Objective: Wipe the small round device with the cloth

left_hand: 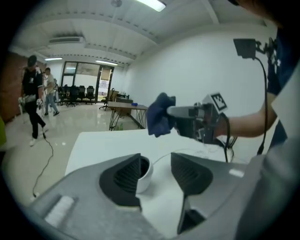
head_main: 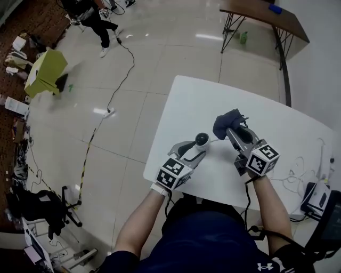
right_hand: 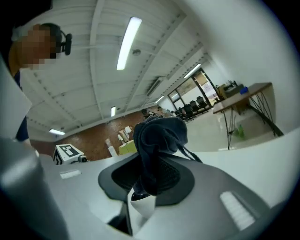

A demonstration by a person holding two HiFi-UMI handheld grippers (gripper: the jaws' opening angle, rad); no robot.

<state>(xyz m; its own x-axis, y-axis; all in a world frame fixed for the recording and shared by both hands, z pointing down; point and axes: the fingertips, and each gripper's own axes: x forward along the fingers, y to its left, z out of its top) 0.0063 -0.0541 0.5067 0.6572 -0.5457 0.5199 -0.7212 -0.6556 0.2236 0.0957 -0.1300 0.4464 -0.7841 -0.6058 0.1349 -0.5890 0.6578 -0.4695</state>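
Observation:
The small round device (head_main: 202, 139), white with a dark top, stands on the white table (head_main: 181, 101). My left gripper (head_main: 195, 150) is low at the device with its jaws open. In the left gripper view the device (left_hand: 144, 172) sits between the pads (left_hand: 123, 179), close against the left one and clear of the right one. My right gripper (head_main: 232, 131) is shut on a bunched dark blue cloth (head_main: 225, 121), held just right of the device. The cloth (right_hand: 157, 140) hangs pinched between its jaws, and the cloth (left_hand: 159, 115) also shows above the table in the left gripper view.
A thin white cord (head_main: 217, 139) runs from the device across the table. Cables and a white adapter (head_main: 318, 194) lie at the table's right edge. Beyond are a brown desk (head_main: 266, 16), a floor cable (head_main: 121, 80), a yellow-green box (head_main: 47, 72) and a person (head_main: 98, 21).

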